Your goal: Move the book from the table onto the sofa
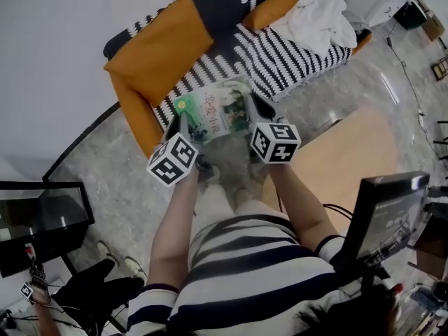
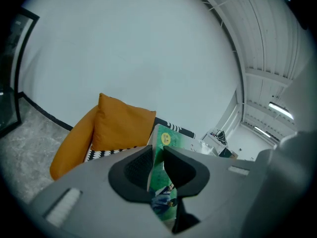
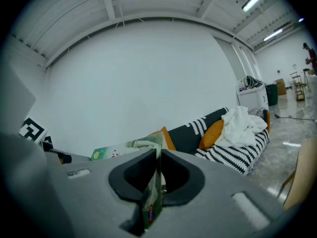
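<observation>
The thin green picture book with a soft glossy cover [image 1: 213, 110] hangs between the two tools, off any table and seemingly over the front edge of the seat. The left gripper [image 1: 183, 123] has its dark jaws closed to a narrow gap on the book's left edge. The right gripper [image 1: 256, 105] pinches the opposite edge, its jaws nearly together with only the book between them. Gripping both sides likely keeps the limp book flat instead of drooping.

Just beyond the jaws lies the orange sofa with a black-and-white striped throw [image 1: 280, 58]. A plump orange cushion [image 1: 157, 51] sits ahead of the left gripper and a crumpled white cloth [image 1: 318, 16] lies beyond the right gripper, so the bare striped patch straight ahead looks the fitting spot.
</observation>
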`<state>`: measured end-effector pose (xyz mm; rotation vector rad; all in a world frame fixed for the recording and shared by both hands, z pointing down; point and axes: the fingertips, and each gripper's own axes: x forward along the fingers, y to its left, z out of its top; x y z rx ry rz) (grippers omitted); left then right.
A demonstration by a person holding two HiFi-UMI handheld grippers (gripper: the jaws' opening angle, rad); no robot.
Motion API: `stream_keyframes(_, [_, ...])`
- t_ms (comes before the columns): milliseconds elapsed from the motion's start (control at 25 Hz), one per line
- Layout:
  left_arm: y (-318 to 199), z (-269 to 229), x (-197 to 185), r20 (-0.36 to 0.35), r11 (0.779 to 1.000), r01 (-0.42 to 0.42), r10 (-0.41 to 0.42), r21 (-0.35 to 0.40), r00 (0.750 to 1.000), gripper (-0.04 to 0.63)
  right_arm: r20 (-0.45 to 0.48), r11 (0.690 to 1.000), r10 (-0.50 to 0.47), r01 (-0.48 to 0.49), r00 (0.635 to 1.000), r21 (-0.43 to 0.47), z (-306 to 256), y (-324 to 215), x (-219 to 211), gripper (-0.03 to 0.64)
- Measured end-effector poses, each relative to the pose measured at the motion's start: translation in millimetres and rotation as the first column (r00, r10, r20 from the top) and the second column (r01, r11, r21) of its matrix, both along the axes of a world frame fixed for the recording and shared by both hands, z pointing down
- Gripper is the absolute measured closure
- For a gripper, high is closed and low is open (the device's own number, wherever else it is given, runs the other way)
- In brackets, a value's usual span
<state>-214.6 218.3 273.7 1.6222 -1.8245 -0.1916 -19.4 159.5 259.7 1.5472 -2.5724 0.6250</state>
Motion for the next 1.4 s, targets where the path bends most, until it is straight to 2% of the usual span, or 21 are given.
stream_keyframes(240, [-39.7, 2.0, -6.5, -0.009, 0.997, -0.072, 0.072, 0.0, 0.997, 0.525, -0.005, 0.997, 0.076, -0.076, 0.997, 0.002, 0.4, -29.7, -3.9, 0.586])
stream_keyframes(480, [-78.6, 11.9, -29.7, -0.015, 0.994, -0.111, 0.111, -0.013, 0.994, 0.525, -0.007, 0.993, 0.113, -0.113, 0.994, -0.015, 12.2, -57.6, -24.6, 0.586])
stream_keyframes(920, [-133.9, 28.1, -42.8, -0.035, 0.976, -0.213, 0.212, -0.046, 0.977, 0.525, -0.03, 0.978, 0.205, -0.206, 0.978, -0.046, 25.8, -95.1, -35.4, 0.586])
stream_keyframes(1400, [-176.4, 58.4, -37.0, -0.053, 0.967, -0.239, 0.235, -0.089, 0.971, 0.525, -0.053, 0.97, 0.223, -0.227, 0.973, -0.086, 52.7, -136.5, -30.1, 0.586])
